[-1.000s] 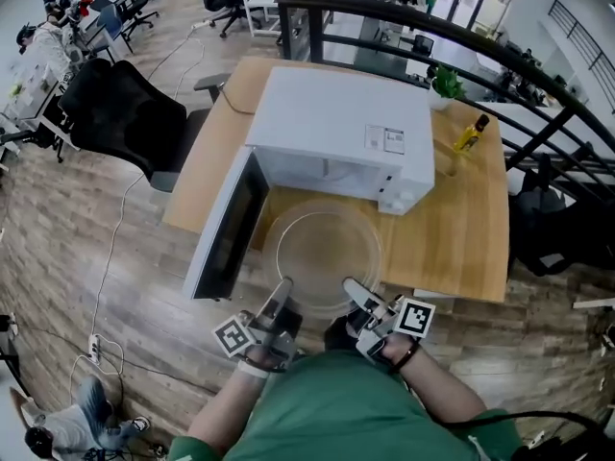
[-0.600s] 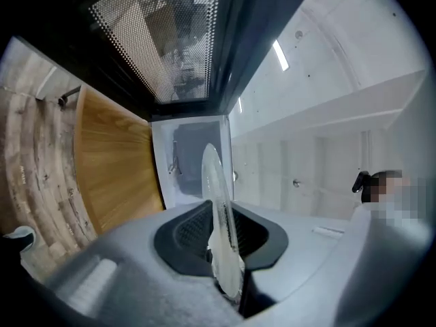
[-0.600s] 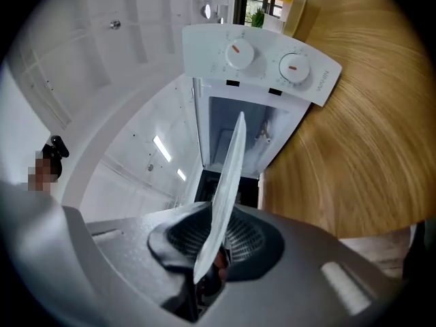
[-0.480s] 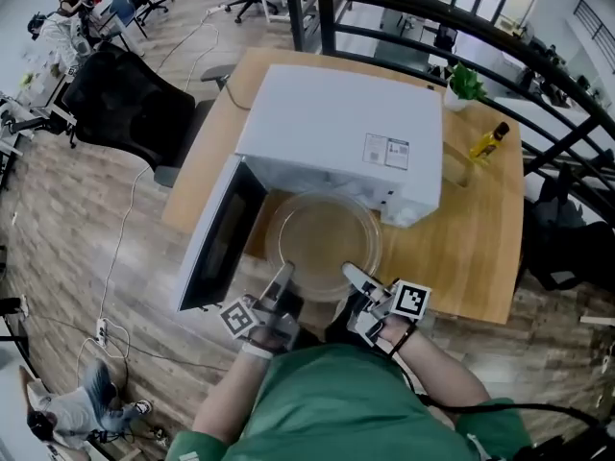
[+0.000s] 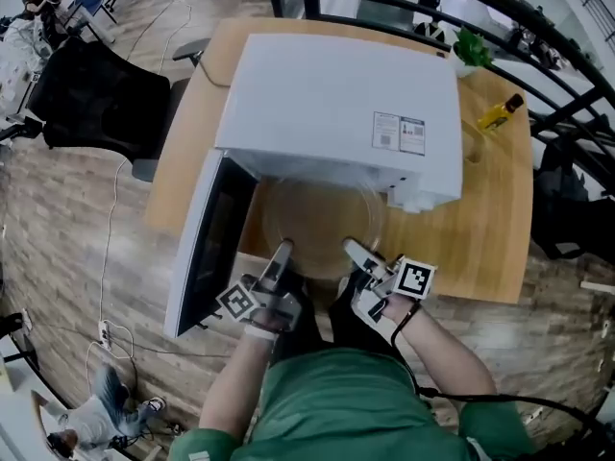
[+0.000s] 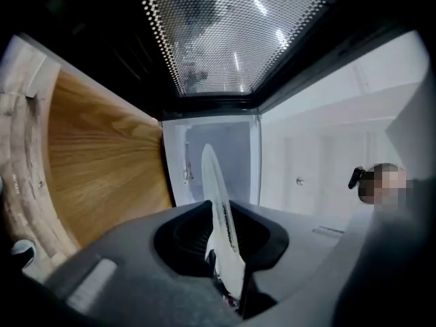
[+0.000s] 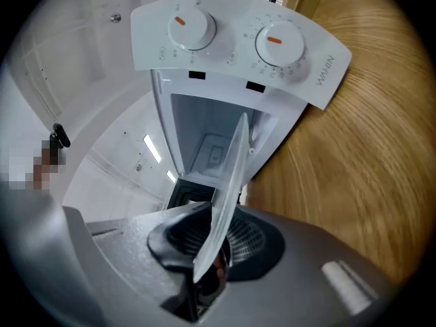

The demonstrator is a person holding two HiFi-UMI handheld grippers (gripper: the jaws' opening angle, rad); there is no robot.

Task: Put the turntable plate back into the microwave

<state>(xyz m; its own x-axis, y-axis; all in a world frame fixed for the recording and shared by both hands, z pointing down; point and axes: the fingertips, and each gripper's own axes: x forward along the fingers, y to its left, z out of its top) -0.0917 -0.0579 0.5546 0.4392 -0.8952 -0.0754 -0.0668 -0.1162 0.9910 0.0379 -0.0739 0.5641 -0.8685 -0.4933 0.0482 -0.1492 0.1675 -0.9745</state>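
- Chair (image 5: pixel 96 104) at far left, clear of the table (image 5: pixel 480 229).
- Door (image 5: pixel 207 248) swung wide open on the microwave's left side.
- Left gripper (image 5: pixel 281 255) (image 6: pixel 221 251): jaws almost together, clamped on the plate (image 5: pixel 322 219) at its near-left rim. I see the glass edge-on between the pads.
- Plate held level at the microwave's (image 5: pixel 336 94) mouth, its far edge hidden under the casing top.
- Right gripper (image 5: pixel 357 253) (image 7: pixel 214 244): jaws narrow, pinched on the near-right rim.
- Two knobs (image 7: pixel 194 27) on the panel right of the opening.
- Bottle (image 5: pixel 500 113) and plant (image 5: pixel 471 46) at the table's far right.
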